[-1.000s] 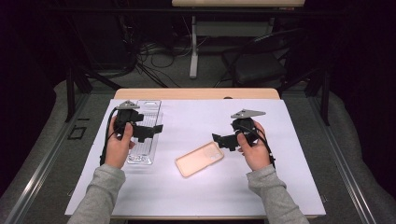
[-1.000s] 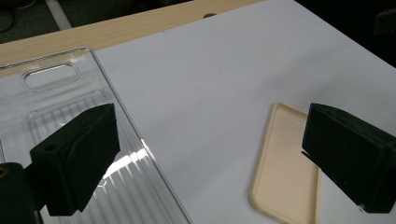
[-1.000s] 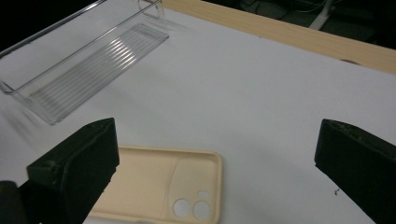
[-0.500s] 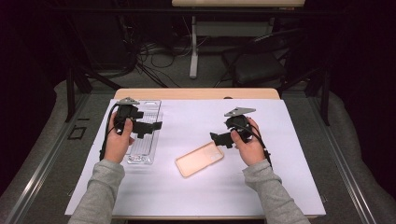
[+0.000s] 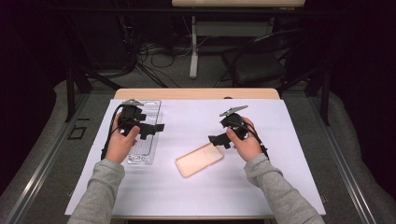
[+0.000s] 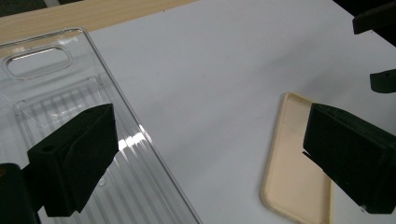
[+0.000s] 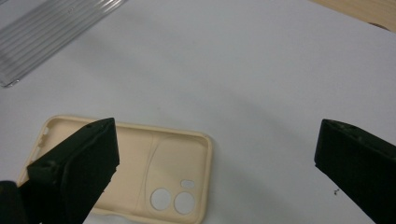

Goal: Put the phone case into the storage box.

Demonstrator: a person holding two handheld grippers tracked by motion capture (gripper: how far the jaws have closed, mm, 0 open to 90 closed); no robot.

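**Both grippers spread above the white sheet, phone case lying free**

Phone case [image 5: 199,159]: beige, lies flat on the white sheet [image 5: 196,196], hollow side up, near the middle of the table and slightly toward the person. Long axis runs diagonally in the high view. In the right gripper view [image 7: 140,172] the camera cutouts show at the end nearer the middle of that picture: two round holes and a small oblong one. Nothing touches it.

Right gripper [image 5: 218,140]: held in the person's right hand [image 5: 245,142], just beside the case's far right corner. Jaws stand wide apart, with bare white sheet between them in its own view. One jaw overlaps the case's left part in that view; contact cannot be told. Grips nothing.

Left gripper [image 5: 156,128]: held in the left hand [image 5: 120,143] over the clear plastic tray [image 5: 152,109]. Jaws wide apart, empty. In the left gripper view one jaw sits in front of the ribbed tray floor [image 6: 74,93], the other in front of the case's edge [image 6: 285,177] farther off.

Tray: transparent, long and narrow, ribbed bottom, oval handle slot at its far end. Lies at the sheet's left side, well apart from the case.

Wooden table edge [image 5: 196,93] shows beyond the sheet.
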